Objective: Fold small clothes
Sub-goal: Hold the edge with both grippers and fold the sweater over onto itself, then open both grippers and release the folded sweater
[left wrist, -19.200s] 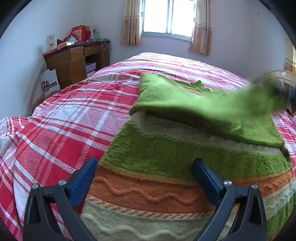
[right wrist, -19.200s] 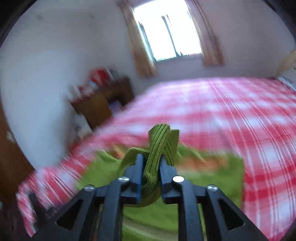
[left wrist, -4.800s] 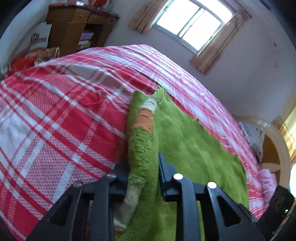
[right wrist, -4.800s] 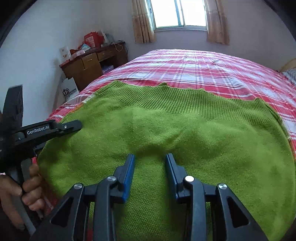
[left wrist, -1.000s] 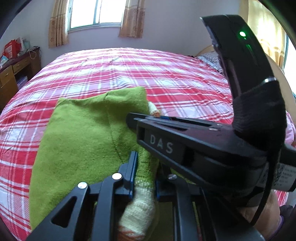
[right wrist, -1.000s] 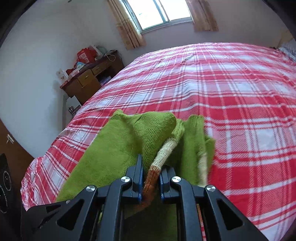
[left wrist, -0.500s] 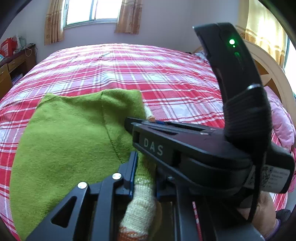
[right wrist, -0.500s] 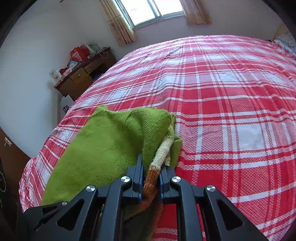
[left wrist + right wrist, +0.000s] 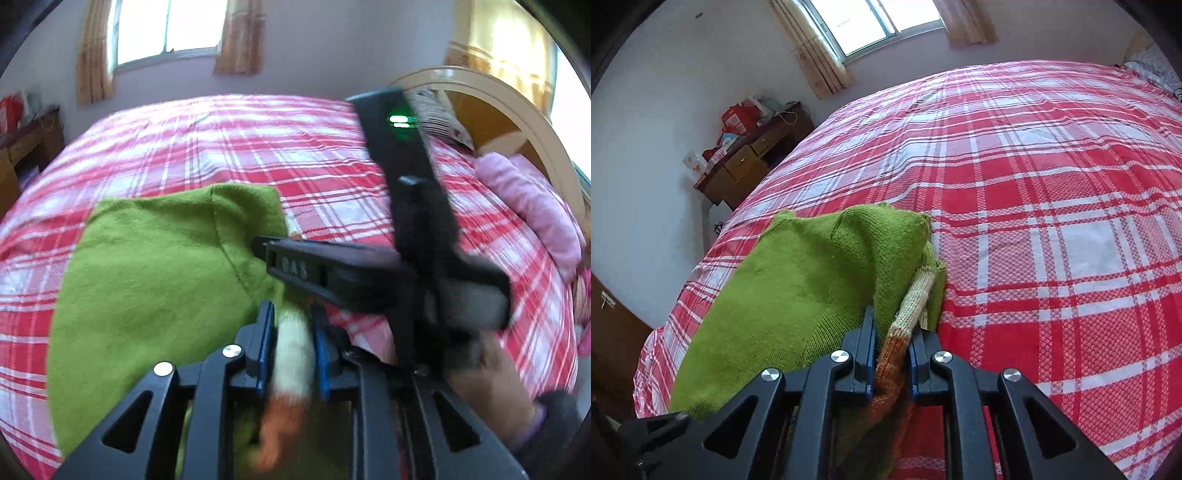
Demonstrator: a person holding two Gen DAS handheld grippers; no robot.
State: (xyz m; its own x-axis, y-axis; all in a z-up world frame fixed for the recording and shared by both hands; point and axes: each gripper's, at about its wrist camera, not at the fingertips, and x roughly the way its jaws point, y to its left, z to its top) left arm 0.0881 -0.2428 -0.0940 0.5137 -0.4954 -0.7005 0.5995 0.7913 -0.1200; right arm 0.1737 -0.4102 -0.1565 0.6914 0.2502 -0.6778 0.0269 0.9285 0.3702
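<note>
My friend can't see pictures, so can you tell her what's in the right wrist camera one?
The right tool is shut on the striped edge of a green knitted sweater, which lies folded on a red and white checked bed. Behind stand a cluttered wooden desk and a curtained window.

Both wrist views sit low and close over the bed (image 9: 314,155), near its front edge. The left faces the window (image 9: 166,29) and headboard (image 9: 517,110); the right faces the window (image 9: 879,22) and desk (image 9: 753,162). Both share the green sweater (image 9: 147,280) (image 9: 798,288).
</note>
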